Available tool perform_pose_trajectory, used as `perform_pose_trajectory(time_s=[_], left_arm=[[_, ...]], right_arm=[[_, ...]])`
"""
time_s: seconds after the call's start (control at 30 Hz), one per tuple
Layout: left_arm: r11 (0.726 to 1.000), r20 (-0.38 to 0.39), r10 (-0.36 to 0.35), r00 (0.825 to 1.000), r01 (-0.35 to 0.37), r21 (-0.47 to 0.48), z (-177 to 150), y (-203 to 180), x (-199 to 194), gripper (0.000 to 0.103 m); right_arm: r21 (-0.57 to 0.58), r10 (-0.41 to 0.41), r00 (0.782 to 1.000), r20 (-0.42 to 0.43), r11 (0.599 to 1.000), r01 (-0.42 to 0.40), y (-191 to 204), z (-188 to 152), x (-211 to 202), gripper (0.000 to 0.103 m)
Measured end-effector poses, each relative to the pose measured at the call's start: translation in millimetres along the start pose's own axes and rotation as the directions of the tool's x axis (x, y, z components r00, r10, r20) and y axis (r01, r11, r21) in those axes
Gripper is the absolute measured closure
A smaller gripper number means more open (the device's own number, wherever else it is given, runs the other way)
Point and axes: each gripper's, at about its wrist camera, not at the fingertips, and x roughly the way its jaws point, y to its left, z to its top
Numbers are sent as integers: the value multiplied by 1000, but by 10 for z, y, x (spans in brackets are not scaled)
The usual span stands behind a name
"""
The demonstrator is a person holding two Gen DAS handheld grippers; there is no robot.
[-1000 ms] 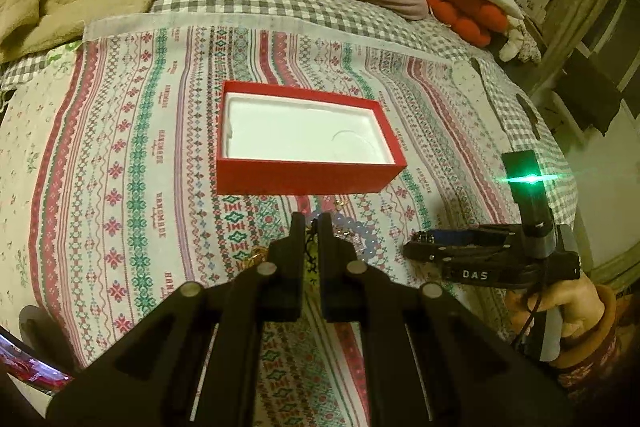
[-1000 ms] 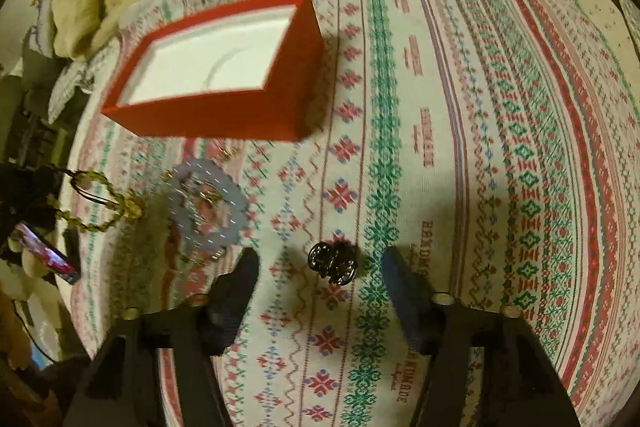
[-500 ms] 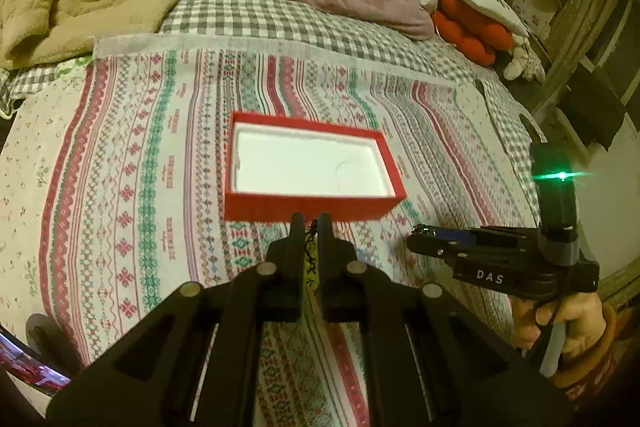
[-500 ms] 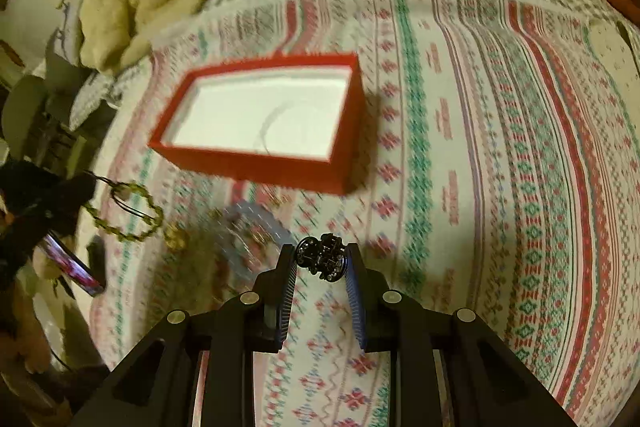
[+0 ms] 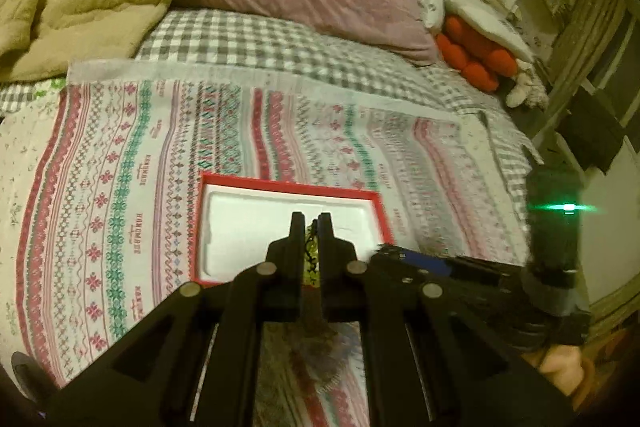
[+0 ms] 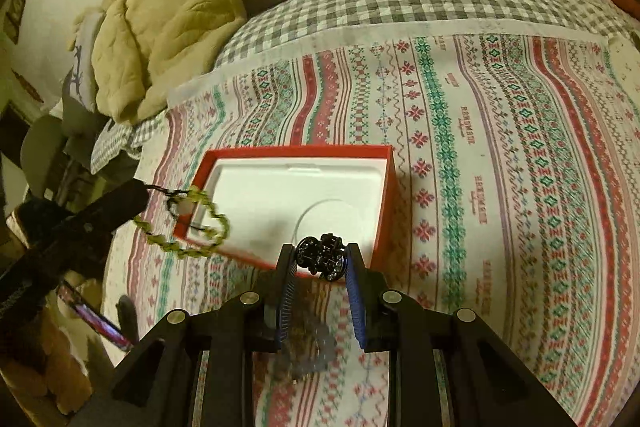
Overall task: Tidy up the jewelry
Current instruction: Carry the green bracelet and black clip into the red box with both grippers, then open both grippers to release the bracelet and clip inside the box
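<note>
While the patterned cloth (image 6: 500, 147) carries the red box (image 6: 384, 211) near its front edge, left gripper (image 5: 311, 223) pinches the green bead bracelet (image 6: 192, 227) above the box's left corner; right gripper (image 6: 320, 259) clamps the black clip (image 6: 320, 257) over its front edge.

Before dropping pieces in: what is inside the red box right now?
The red rectangular box shows only its white moulded liner, bare. The right tool and its black jewelled piece cover the near edge.
</note>
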Motion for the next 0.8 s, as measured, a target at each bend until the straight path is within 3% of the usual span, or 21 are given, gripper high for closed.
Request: perform_pose_trajectory(time_s=[0.1, 0.43, 0.53, 0.6, 0.63, 0.67, 0.8], left_arm=[[998, -28, 61, 998, -61, 1, -30, 138, 190, 96], [991, -59, 134, 989, -133, 9, -65, 312, 379, 96], [988, -50, 151, 987, -150, 16, -53, 280, 331, 75], [987, -37, 161, 986, -160, 19, -50, 254, 276, 60], [986, -34, 167, 985, -166, 24, -50, 241, 251, 58], [985, -32, 171, 985, -171, 27, -52, 227, 224, 55], [978, -34, 207, 978, -205, 37, -101, 204, 109, 42]], right_arm=[[-13, -8, 1000, -7, 1000, 8, -6, 36, 112, 78], [-47, -18, 1000, -6, 999, 18, 32, 89, 270, 78], [-45, -15, 1000, -3, 999, 15, 39, 92, 260, 75], [-41, -17, 1000, 11, 999, 17, 37, 97, 216, 62], [-41, -2, 1000, 23, 999, 3, 34, 92, 175, 52], [-43, 3, 999, 33, 999, -1, 40, 84, 129, 49], [-64, -20, 999, 46, 998, 23, 57, 29, -9, 49]])
